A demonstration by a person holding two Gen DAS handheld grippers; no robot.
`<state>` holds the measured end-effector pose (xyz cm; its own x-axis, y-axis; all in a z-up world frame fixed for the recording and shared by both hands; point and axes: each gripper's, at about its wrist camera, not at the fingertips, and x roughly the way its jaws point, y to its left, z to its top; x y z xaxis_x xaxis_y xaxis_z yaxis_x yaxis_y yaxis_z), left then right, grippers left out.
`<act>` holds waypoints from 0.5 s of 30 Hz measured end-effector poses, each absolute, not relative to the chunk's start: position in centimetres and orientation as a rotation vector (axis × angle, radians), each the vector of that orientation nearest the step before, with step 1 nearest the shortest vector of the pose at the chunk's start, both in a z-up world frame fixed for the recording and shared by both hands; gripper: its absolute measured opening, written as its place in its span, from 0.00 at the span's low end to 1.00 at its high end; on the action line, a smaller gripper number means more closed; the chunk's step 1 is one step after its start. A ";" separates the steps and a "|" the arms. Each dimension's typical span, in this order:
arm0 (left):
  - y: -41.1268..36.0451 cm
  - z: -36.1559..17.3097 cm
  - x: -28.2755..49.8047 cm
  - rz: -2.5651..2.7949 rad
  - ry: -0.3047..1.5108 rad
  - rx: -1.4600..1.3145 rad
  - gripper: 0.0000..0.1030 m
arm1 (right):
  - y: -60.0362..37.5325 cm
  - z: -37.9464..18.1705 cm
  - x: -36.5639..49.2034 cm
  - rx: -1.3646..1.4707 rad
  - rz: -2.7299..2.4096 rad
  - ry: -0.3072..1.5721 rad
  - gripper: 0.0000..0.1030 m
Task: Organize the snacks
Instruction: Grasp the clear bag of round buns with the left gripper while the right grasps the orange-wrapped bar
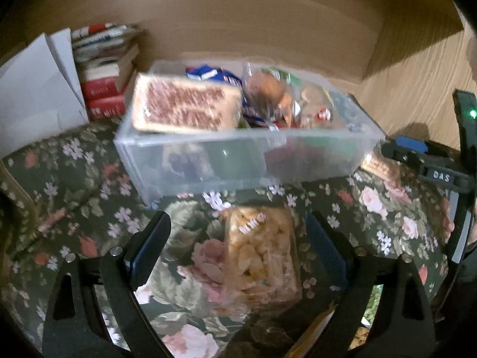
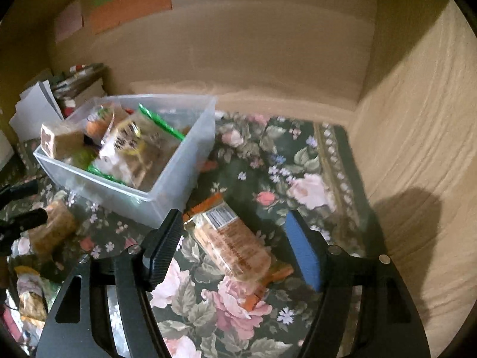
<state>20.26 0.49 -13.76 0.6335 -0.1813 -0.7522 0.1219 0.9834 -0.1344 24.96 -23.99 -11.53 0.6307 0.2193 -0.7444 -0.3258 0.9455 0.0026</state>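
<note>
**Two packs to grab, bin just ahead**

My left hand-held gripper [image 1: 238,238] gapes around the snack pack [image 1: 262,253]; my right hand-held gripper [image 2: 235,235], also agape, straddles the cracker pack [image 2: 229,241]. I'd close squarely mid-pack, then lift over the bin [image 1: 208,161] wall.

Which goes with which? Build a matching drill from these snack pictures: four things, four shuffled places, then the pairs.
Things
1. clear plastic bin
2. orange-ended cracker packet
3. clear bag of pale puffed snacks
4. stack of red-spined books

Places
A. between the open fingers of the right gripper
B. between the open fingers of the left gripper
C. behind the bin, against the wall
D. on the floral cloth, filled with snacks

Pairs: 1-D, 2-A, 3-B, 4-C
</note>
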 end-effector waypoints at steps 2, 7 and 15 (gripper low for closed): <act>0.2 -14.5 20.5 -0.180 0.889 -0.065 0.85 | -23.8 -12.4 25.6 -0.147 0.314 0.860 0.66; 0.1 -15.4 20.8 -0.209 0.918 -0.081 0.76 | -23.1 -14.1 26.2 -0.174 0.329 0.920 0.65; -0.3 -16.4 20.0 -0.225 0.921 -0.055 0.50 | -23.2 -14.3 24.7 -0.179 0.292 0.911 0.31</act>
<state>20.04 -0.34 -16.40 0.5830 -0.2162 -0.7832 0.1695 0.9751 -0.1430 24.73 -23.19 -14.28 0.5779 0.1724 -0.7977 -0.3230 0.9459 -0.0295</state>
